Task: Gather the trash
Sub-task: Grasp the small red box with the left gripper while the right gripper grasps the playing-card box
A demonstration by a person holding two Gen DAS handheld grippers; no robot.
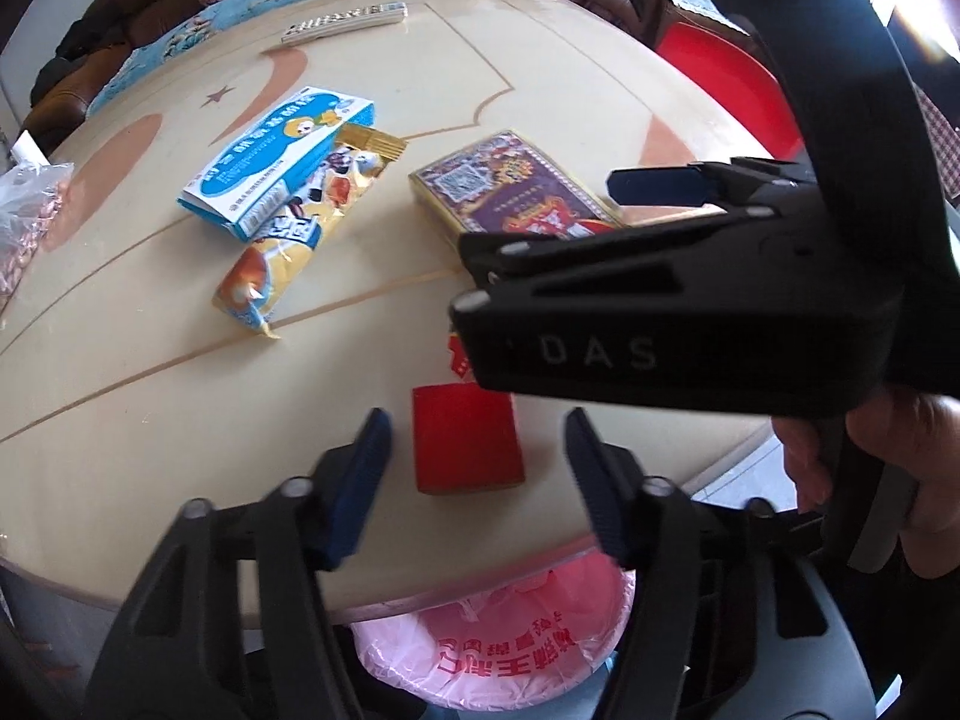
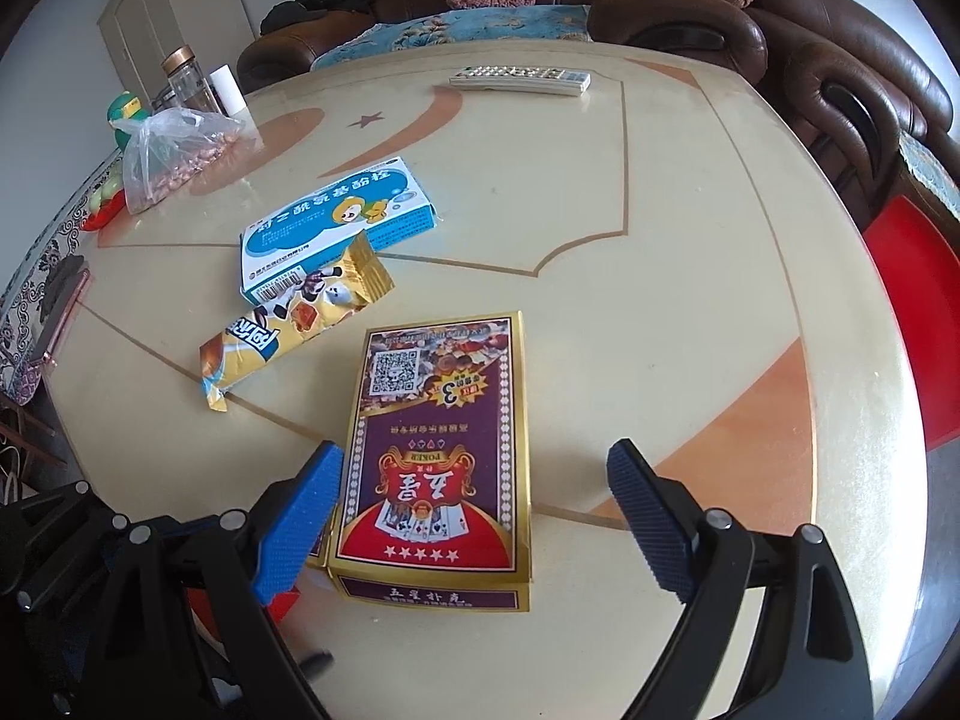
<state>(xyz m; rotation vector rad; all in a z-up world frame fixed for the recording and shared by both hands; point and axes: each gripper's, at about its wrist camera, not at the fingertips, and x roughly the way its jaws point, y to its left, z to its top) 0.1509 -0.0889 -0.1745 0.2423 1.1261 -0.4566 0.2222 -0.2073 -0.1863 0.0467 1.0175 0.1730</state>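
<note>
Two grippers over a round cream table (image 2: 690, 252) with trash scattered on it. Left gripper (image 1: 474, 480) sits at about 6 o'clock in its own view, jaws partly apart with a small red box (image 1: 467, 438) lying between the blue pads — neither pad is touching it, there's a visible gap on both sides. Right gripper (image 2: 474, 516) has its jaws spread wide around the near end of a purple-and-gold poker card box (image 2: 438, 450), flat on the table; the left pad looks just beside the box edge, the right pad is well apart from it, so nothing is gripped. Up at 10 o'clock from the card box there's a yellow snack wrapper (image 2: 288, 336) lying partly over a blue-and-white medicine box (image 2: 336, 228). At 12 o'clock near the far rim, a remote control (image 2: 521, 80). Below the near table edge in the left view — a pink bag (image 1: 498, 642) lining a bin.
</note>
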